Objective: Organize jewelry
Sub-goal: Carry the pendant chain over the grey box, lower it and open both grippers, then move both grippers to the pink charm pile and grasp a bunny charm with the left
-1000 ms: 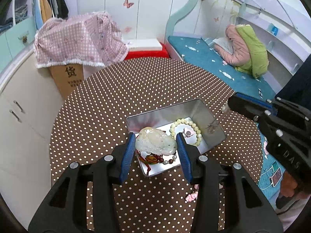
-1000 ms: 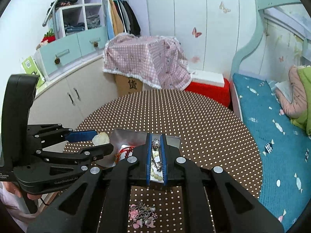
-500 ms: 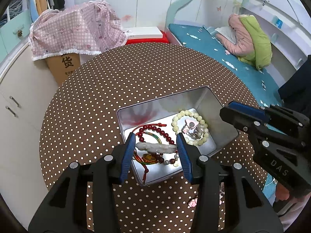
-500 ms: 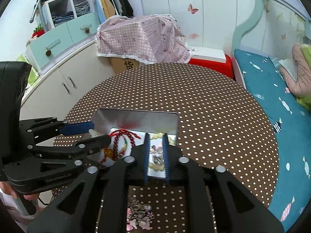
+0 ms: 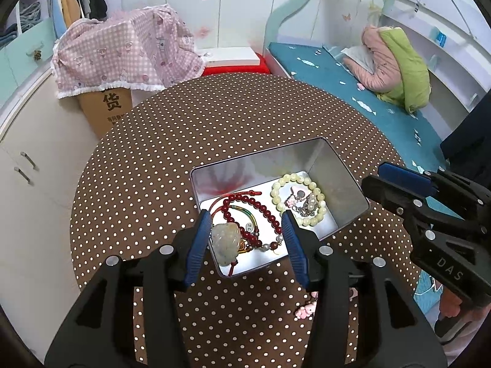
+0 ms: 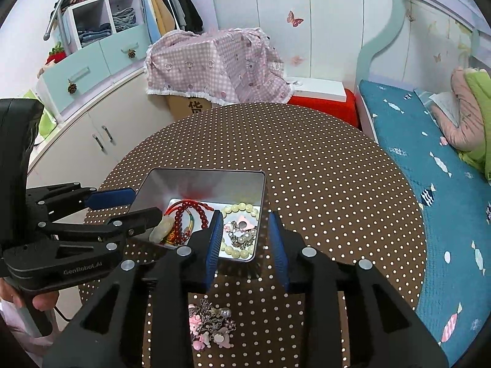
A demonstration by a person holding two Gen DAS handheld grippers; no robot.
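Pink charm cluster [image 6: 210, 329] lying loose on dotted tablecloth, just below right gripper [image 6: 245, 239]; both grippers' jaws releasing, empty; left gripper [image 5: 247, 239] hovering over rectangular metal tin [image 5: 346, 181], farther off.

shiny metal tin [image 5: 334, 165], glossy beads [image 5: 264, 208], matt tablecloth [image 5: 184, 141]

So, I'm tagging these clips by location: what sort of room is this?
Most likely a child's bedroom: a bed with a teal sheet, hanging clothes in an open wardrobe, and butterfly stickers on the wall.
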